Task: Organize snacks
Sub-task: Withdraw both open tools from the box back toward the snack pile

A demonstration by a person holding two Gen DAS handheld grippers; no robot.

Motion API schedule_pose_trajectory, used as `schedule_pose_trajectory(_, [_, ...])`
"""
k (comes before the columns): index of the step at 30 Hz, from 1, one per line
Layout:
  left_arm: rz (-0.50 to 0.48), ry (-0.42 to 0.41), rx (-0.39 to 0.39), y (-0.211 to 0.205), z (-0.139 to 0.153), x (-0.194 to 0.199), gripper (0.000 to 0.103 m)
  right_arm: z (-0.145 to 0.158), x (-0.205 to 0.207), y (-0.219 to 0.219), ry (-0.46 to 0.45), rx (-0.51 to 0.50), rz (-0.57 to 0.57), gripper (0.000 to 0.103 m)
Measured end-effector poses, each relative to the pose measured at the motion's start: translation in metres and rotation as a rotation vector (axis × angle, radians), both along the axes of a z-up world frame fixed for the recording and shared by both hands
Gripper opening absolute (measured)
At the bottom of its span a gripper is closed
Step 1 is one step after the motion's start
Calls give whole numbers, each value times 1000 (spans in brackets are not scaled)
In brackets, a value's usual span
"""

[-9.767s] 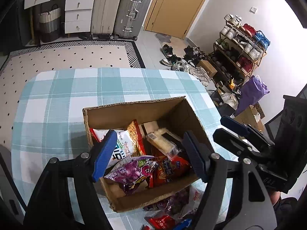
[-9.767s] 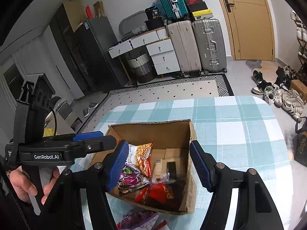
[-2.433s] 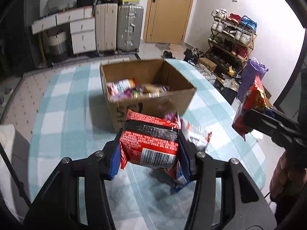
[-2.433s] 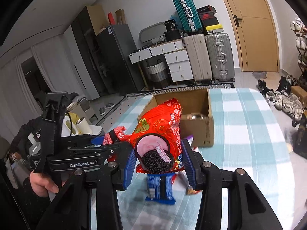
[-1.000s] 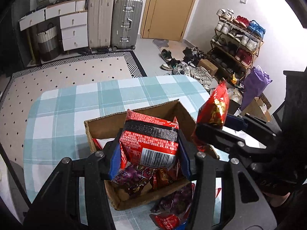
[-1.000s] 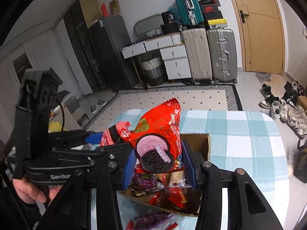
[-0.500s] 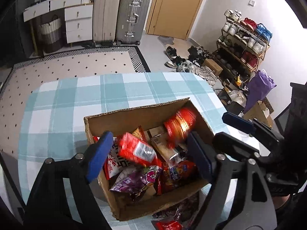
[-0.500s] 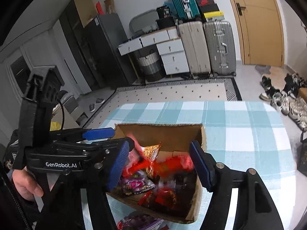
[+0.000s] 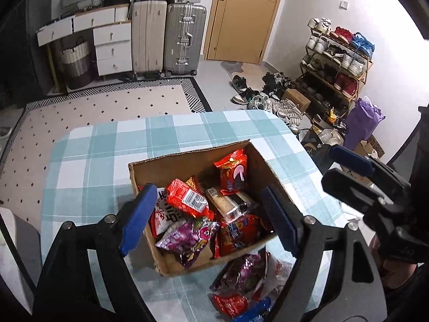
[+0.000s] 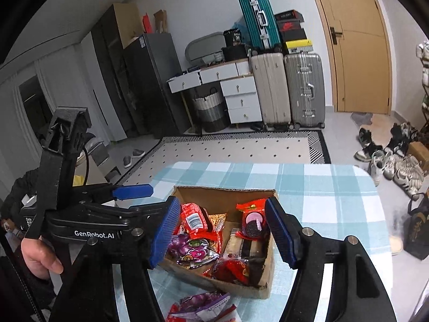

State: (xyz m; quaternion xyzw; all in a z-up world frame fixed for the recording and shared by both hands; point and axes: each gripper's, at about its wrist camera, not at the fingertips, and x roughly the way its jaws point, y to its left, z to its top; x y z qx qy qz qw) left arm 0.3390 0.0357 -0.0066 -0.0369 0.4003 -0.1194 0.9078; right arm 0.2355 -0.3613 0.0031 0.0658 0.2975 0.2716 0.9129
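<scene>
An open cardboard box (image 9: 187, 157) stands on the checked table, filled with several snack packets. A red packet with a barcode (image 9: 187, 197) lies on top at its left, and a red cookie packet (image 9: 233, 173) leans against its far right wall. My left gripper (image 9: 209, 189) hovers above the box's near side; its jaws are opening and nothing is between them. My right gripper (image 10: 223, 201) hangs open over the box (image 10: 225, 189), also empty. Below it lie the barcode packet (image 10: 193, 220) and the cookie packet (image 10: 253, 221).
Loose snacks remain on the table in front of the box: a purple packet (image 9: 241, 271) and a red one (image 9: 230, 302). Checked cloth (image 9: 107, 155) stretches beyond the box to the table's far edge. Suitcases (image 9: 185, 37) and a shoe rack (image 9: 335, 64) stand behind.
Both grippers let go over the box. The red barcode packet fell from the left one and the red cookie packet from the right; both now lie in the box, and the jaws stand apart.
</scene>
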Motion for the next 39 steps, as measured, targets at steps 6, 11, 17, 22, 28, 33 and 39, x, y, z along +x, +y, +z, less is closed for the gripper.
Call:
schedule_pose_trajectory(6, [7,-46,18,-4,18,-40,82,16,-33,-8,-31,3,-2,67])
schedule_pose_trajectory(11, [16,-68,17,-9,29,-73,83,25,-64,-14,-58,-4,0,70])
schedule_pose_trajectory(17, [18,-84,22,-14,39,-109,85,31,-99,-21,-82,-8,-1,73])
schedule_pose_trajectory(22, [30,-100,19,-17,47,-137,88,35,-128,-25,-97,-8,-4,75])
schedule_pose_trajectory(28, [40,-130,23,-22,53,-172,100,38,-160,-32,-121,2,-14,82])
schedule_pose_trajectory(33, [51,-151,8,-21,57,-195,102,36,-187,-38,-128,10,-24,84])
schedule_pose_trajectory(39, [59,-153,-6,-19,51,-221,102,32,-213,-47,-132,25,-41,89])
